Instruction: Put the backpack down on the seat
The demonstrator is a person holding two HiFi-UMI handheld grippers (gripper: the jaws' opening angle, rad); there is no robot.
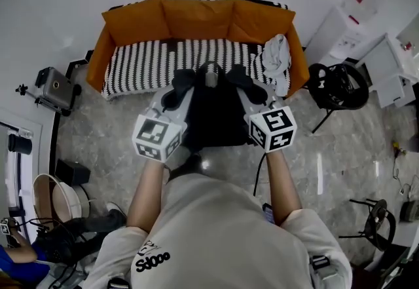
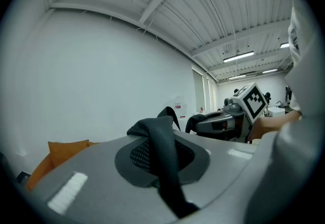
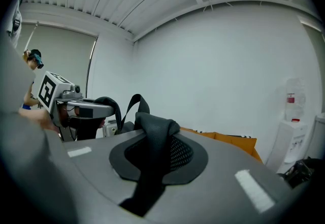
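Observation:
A black backpack (image 1: 213, 114) hangs in front of the sofa's striped seat (image 1: 141, 65), just off its front edge. My left gripper (image 1: 177, 90) is shut on the left shoulder strap (image 2: 160, 136). In the left gripper view the strap runs through the closed grey jaws of that gripper (image 2: 162, 167). My right gripper (image 1: 247, 84) is shut on the right shoulder strap (image 3: 155, 139), which is pinched in the same way between its jaws (image 3: 152, 164) in the right gripper view. The carry loop (image 1: 211, 70) stands up between the two grippers. The pack's lower part is hidden by my arms and body.
The sofa has orange back cushions (image 1: 196, 19) and a white cloth (image 1: 276, 58) at its right end. A water dispenser (image 1: 344, 29) and a black wheel on a stand (image 1: 339, 86) are at the right. A grey case (image 1: 55, 88) and a round bin (image 1: 55, 199) are at the left.

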